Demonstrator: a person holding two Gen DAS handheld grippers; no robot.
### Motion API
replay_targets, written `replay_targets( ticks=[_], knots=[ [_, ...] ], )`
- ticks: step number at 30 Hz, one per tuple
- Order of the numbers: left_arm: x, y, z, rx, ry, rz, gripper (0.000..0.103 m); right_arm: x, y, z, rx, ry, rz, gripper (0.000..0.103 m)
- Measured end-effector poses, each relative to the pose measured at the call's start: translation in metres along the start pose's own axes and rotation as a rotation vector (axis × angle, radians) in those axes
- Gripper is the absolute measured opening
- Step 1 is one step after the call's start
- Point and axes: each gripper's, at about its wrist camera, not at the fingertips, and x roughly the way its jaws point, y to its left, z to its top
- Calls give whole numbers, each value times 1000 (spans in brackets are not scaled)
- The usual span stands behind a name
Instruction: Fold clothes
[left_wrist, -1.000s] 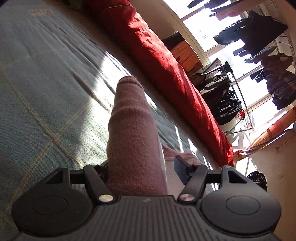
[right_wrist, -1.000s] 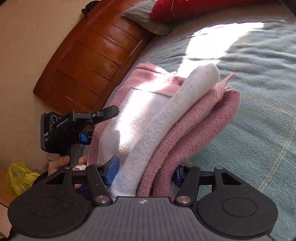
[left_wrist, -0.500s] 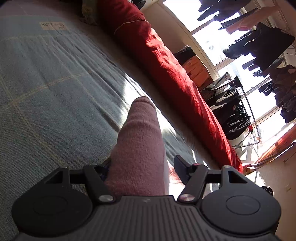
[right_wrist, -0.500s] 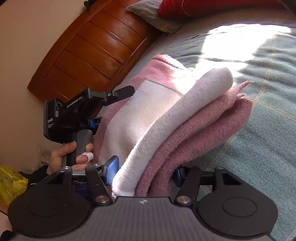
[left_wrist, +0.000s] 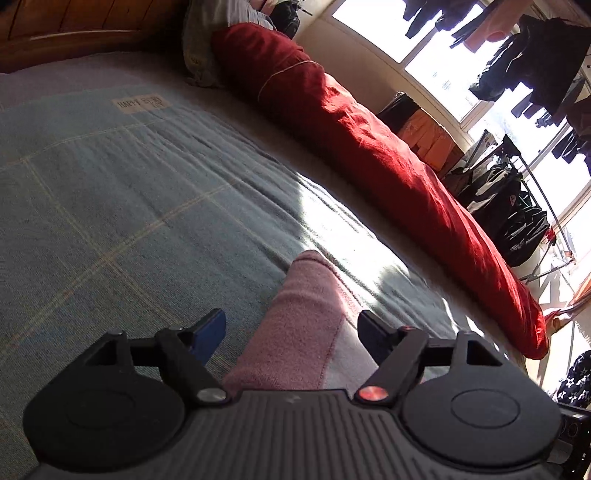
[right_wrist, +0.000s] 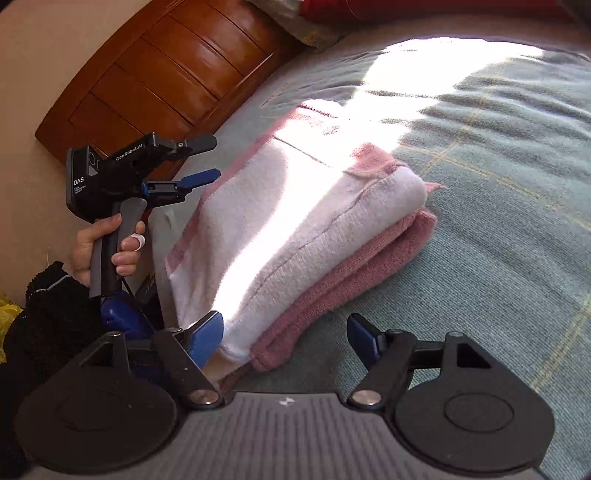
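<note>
On the blue bed cover (right_wrist: 498, 229) the folded pink and white sweater (right_wrist: 295, 229) lies at 12 o'clock, both the left gripper (left_wrist: 291, 328) and right gripper (right_wrist: 286, 332) are opening and letting go, so next they likely pull back.

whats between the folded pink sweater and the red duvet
Only bare blue-green checked bedspread, partly sunlit, lies between the folded sweater and the red duvet. The left wrist view shows it.
</note>
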Motion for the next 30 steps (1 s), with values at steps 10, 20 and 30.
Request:
replay_targets(
  ticks=[10, 20, 30],
  knots=[
    [23, -61, -22, 232, 87, -64, 82, 15, 57, 23, -471, -159, -168, 78],
    [41, -57, -30, 240, 87, 11, 83, 33, 40, 21, -479, -108, -170, 79],
    [-4, -90, -83, 227, 160, -220, 84, 32, 11, 29, -407, -133, -281, 85]
  ],
)
